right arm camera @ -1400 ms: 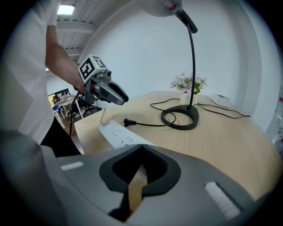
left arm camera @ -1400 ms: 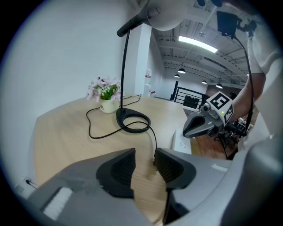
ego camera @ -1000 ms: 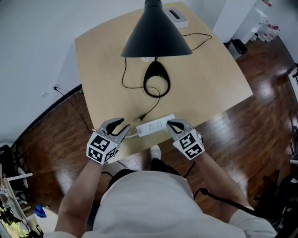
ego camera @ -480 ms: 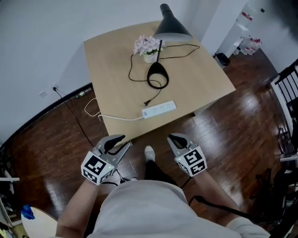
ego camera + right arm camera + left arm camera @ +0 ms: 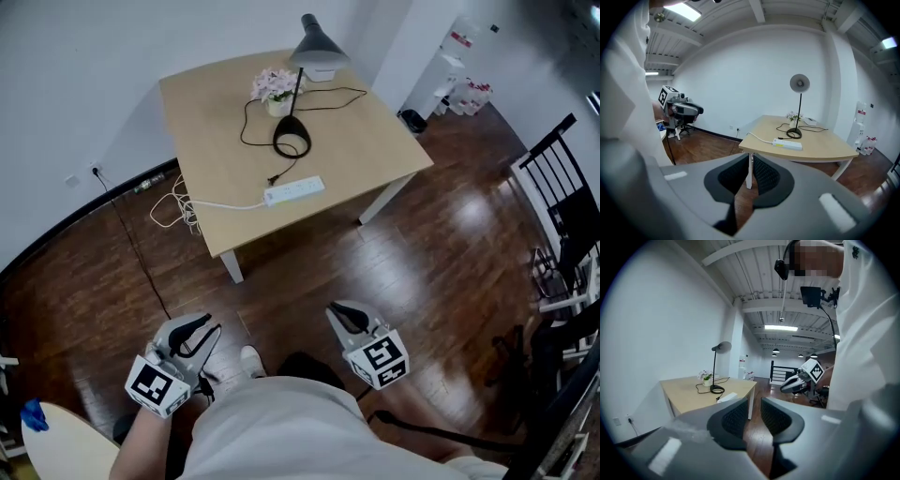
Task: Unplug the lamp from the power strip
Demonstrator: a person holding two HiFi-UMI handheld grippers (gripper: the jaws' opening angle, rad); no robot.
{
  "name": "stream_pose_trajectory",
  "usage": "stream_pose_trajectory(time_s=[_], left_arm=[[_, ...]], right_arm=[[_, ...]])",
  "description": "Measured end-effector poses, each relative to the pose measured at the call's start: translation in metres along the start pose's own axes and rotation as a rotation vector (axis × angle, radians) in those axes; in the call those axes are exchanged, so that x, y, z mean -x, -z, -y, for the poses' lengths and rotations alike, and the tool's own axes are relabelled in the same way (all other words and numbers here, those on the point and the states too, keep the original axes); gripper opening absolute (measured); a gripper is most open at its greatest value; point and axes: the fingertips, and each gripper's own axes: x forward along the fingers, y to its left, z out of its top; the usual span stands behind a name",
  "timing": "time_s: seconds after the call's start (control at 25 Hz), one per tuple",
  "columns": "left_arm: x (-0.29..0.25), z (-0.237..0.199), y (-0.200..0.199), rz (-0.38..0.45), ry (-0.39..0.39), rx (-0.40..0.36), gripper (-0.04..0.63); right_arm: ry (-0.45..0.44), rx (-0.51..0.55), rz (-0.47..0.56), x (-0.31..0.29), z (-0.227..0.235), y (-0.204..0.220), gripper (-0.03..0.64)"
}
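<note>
dark wood floor spreads beneath us, and the table (image 5: 206,122) is well apart from both tools. at the lower left our left gripper (image 5: 202,325) carries nothing, its jaws having just been closing to a narrow gap. on the table the lamp (image 5: 317,45) stands near pink flowers (image 5: 273,84), and its plug (image 5: 273,178) lies loose beside the white power strip (image 5: 293,190) (already out of the socket). our right gripper (image 5: 335,311), whose jaws have just been opening a crack, is empty too.
</note>
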Motion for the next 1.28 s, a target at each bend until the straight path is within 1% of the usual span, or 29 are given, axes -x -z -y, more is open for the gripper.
stream_pose_trajectory(time_s=[0.16, 0.24, 0.44, 0.6, 0.68, 0.8, 1.0, 1.12, 1.28], left_arm=[[0.031, 0.032, -0.008, 0.004, -0.041, -0.051, 0.094], [0.041, 0.052, -0.014, 0.016, -0.059, -0.070, 0.089], [0.056, 0.114, -0.034, 0.054, -0.067, -0.040, 0.084], [0.060, 0.150, -0.032, 0.071, -0.090, -0.025, 0.084], [0.059, 0.163, -0.029, 0.078, -0.075, -0.013, 0.084], [0.059, 0.182, -0.029, 0.071, -0.019, -0.021, 0.084], [0.061, 0.196, -0.040, 0.073, 0.063, -0.034, 0.084], [0.065, 0.200, -0.044, 0.081, 0.073, -0.043, 0.084], [0.065, 0.208, -0.037, 0.070, 0.092, -0.032, 0.084]], right_arm=[[-0.010, 0.024, 0.043, 0.037, -0.017, -0.004, 0.032], [-0.030, 0.034, 0.066, 0.057, -0.026, -0.005, 0.034], [-0.090, 0.038, 0.130, 0.123, -0.053, -0.002, 0.046], [-0.111, 0.052, 0.140, 0.160, -0.070, 0.012, 0.057], [-0.109, 0.057, 0.151, 0.171, -0.078, 0.013, 0.066], [-0.091, 0.049, 0.164, 0.188, -0.088, 0.011, 0.071], [-0.049, 0.016, 0.166, 0.204, -0.096, 0.006, 0.077], [-0.052, 0.010, 0.171, 0.209, -0.107, 0.000, 0.077], [-0.074, 0.016, 0.185, 0.211, -0.121, -0.008, 0.077]])
